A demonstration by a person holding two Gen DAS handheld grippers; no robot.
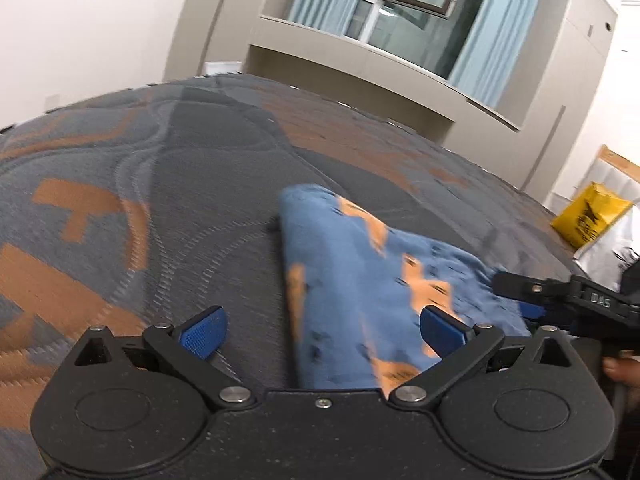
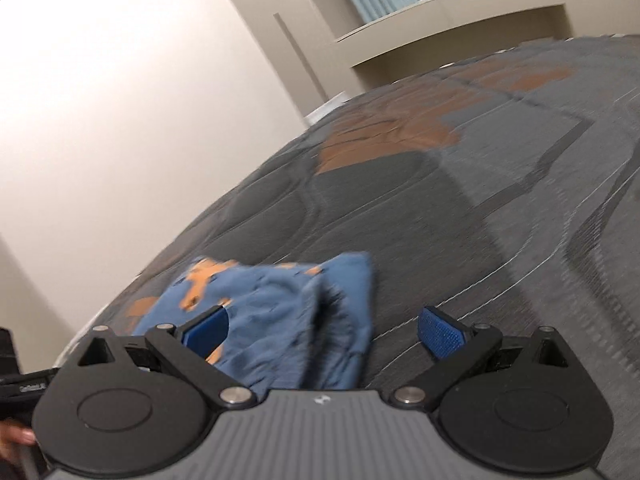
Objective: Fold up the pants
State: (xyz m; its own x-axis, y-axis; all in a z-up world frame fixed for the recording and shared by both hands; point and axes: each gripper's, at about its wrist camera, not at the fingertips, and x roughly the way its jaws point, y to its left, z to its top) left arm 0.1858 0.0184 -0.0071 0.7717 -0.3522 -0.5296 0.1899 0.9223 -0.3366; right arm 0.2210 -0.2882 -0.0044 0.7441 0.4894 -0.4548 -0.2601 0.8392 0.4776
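Note:
The pants (image 1: 360, 276) are blue with orange patches and lie folded into a small bundle on the grey and orange mattress (image 1: 160, 184). My left gripper (image 1: 324, 332) is open just above their near edge, with nothing between its blue pads. The right gripper (image 1: 560, 300) shows at the pants' right edge in the left wrist view. In the right wrist view the pants (image 2: 280, 320) lie bunched in front of my right gripper (image 2: 324, 332), which is open and empty above their near edge. The frames are blurred.
The mattress (image 2: 480, 200) fills most of both views. A yellow bag (image 1: 588, 220) and white bags stand beyond its right edge. A beige window ledge (image 1: 360, 60) with blue curtains lies behind the bed. A white wall (image 2: 120, 120) is on the left.

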